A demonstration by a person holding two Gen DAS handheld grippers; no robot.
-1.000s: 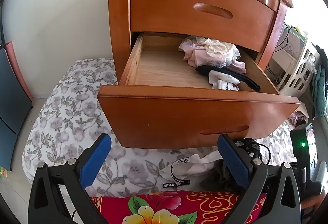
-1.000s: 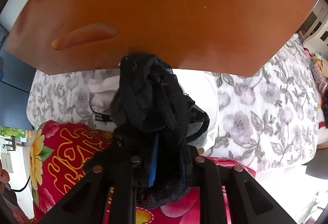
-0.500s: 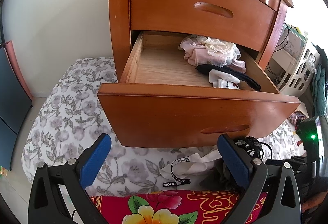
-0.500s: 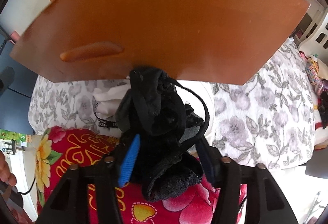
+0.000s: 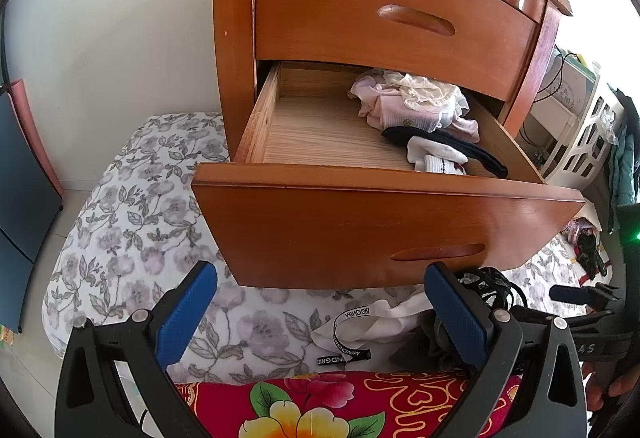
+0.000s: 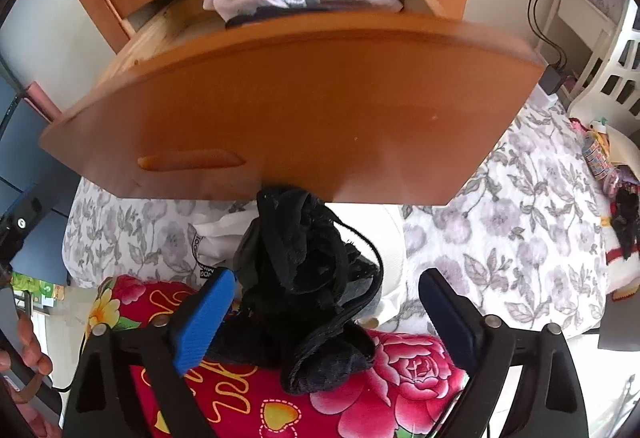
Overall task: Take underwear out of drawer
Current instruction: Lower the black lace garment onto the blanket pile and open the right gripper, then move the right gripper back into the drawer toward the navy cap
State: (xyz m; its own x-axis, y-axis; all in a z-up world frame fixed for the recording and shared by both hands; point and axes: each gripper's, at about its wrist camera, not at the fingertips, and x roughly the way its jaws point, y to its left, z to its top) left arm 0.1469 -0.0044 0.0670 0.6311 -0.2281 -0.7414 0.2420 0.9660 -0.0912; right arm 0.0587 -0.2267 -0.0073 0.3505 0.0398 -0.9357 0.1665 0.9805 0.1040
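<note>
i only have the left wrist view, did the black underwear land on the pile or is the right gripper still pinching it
Observer: It has landed. The black underwear lies heaped below the drawer front, partly on the red blanket.
Operator: so the grip is off
Observer: Yes. The right gripper is opening, and its blue pads stand clear of the cloth on both sides.
Operator: anything under it
Observer: A white garment shows beneath its left edge.
</note>
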